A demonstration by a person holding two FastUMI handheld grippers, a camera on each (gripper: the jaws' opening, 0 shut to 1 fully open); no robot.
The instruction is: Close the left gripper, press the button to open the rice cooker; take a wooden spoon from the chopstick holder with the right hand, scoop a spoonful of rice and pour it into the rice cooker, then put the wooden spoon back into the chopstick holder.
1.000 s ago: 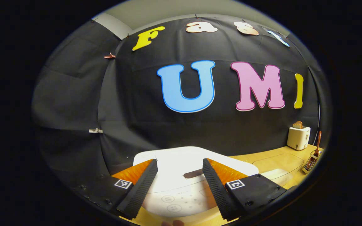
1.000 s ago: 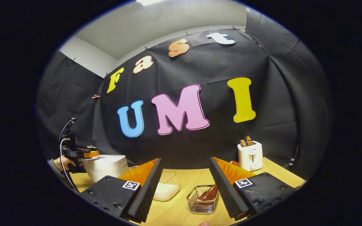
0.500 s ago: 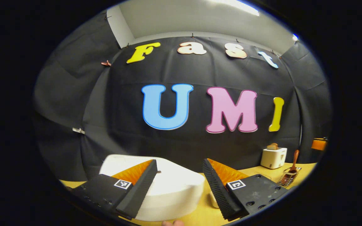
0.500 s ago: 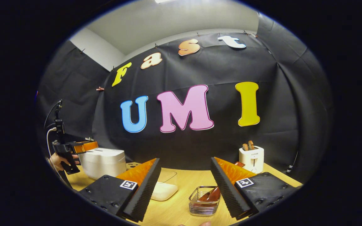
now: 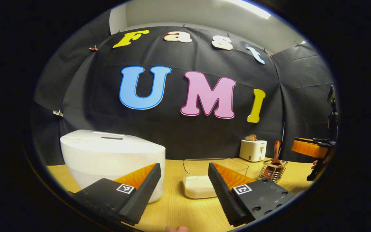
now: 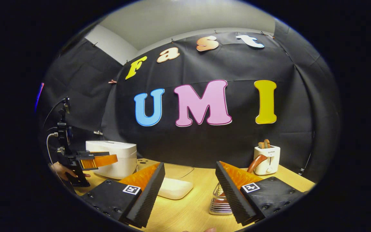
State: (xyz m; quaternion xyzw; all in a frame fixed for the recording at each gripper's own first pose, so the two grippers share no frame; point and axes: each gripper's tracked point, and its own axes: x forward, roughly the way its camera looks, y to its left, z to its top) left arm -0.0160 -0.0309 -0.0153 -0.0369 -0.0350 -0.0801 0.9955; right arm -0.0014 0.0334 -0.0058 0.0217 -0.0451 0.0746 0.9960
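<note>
The white rice cooker (image 5: 111, 158) stands on the wooden table with its lid down, just behind my left gripper (image 5: 184, 190), which is open and holds nothing. Right of it sits a clear container of white rice (image 5: 204, 180). The wire chopstick holder (image 5: 271, 170) with the wooden spoon (image 5: 275, 154) upright in it is at the right. In the right gripper view my right gripper (image 6: 188, 190) is open, low over the table, with the chopstick holder (image 6: 219, 203) close by its right finger and the spoon handle (image 6: 256, 162) rising behind. The rice cooker (image 6: 113, 158) and rice container (image 6: 174, 187) lie to the left.
A white toaster (image 5: 253, 149) with bread in it stands at the back right near the wall, also the toaster (image 6: 267, 155) behind the spoon. The left gripper with a hand (image 6: 76, 167) on it shows at the far left of the right gripper view. The table (image 5: 179, 206) is light wood.
My left gripper has drawn back and dropped from above the cooker's lid to table level beside it. My right gripper has moved lower and closer to the chopstick holder. Both stay open.
</note>
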